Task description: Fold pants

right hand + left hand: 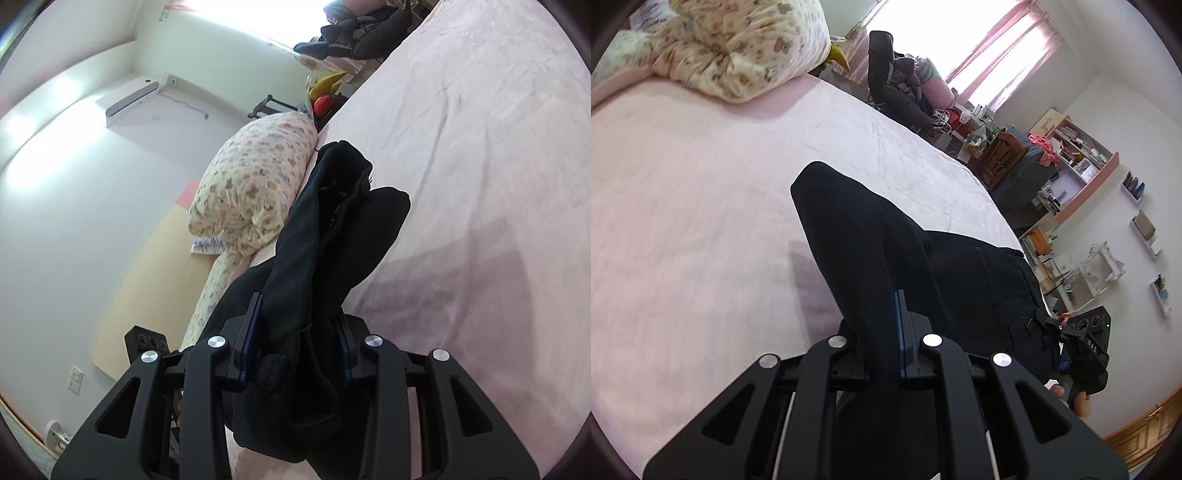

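Over the pink bed [683, 192], both our grippers, left gripper [886, 332] and right gripper [299, 343], clamp the black pants [871, 236] (bunched thick in the right jaws), so uneven tension could skew our fold.

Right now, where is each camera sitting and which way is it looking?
Left wrist view: sits on the left tongs, looking along them across the pink bed toward the window; shows the tongs clamping the black pants, plus the right tongs and fingers.
Right wrist view: sits on the right tongs, facing the floral duvet and wall; shows the tongs gripping bunched pants.
Shared: pants, bed, duvet.
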`<state>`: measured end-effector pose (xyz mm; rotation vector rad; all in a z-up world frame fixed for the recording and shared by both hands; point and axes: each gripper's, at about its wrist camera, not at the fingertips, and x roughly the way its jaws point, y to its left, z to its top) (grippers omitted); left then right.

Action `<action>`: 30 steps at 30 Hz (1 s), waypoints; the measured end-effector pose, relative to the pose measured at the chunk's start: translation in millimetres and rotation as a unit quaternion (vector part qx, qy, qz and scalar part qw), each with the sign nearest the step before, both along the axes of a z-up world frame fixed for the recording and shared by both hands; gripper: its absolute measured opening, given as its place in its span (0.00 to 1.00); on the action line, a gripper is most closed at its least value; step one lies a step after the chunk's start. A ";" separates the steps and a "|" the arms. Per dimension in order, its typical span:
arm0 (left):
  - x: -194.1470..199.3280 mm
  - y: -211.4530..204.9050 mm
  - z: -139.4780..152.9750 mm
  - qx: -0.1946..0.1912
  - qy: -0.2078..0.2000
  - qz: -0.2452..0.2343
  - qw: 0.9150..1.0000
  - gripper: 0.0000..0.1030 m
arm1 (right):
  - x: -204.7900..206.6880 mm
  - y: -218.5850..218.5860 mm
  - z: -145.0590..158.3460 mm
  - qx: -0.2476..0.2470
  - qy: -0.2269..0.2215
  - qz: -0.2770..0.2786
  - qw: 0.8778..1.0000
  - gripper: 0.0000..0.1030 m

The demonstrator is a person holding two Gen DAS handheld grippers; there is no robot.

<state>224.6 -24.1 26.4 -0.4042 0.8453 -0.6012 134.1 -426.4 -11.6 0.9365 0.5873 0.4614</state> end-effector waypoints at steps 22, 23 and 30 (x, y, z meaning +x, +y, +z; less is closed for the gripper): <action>53.5 32.5 -86.3 -0.033 0.104 0.109 0.988 0.66 | 43.5 -12.2 -61.7 -0.056 0.122 -0.043 0.990 0.54; 50.0 43.6 -84.4 -0.040 0.106 0.126 0.986 0.70 | 39.8 -15.4 -59.4 -0.054 0.126 -0.050 0.989 0.55; 24.2 65.2 -18.6 0.027 -0.012 0.185 0.982 0.88 | -0.4 -19.2 6.5 -0.140 0.017 -0.147 0.979 0.55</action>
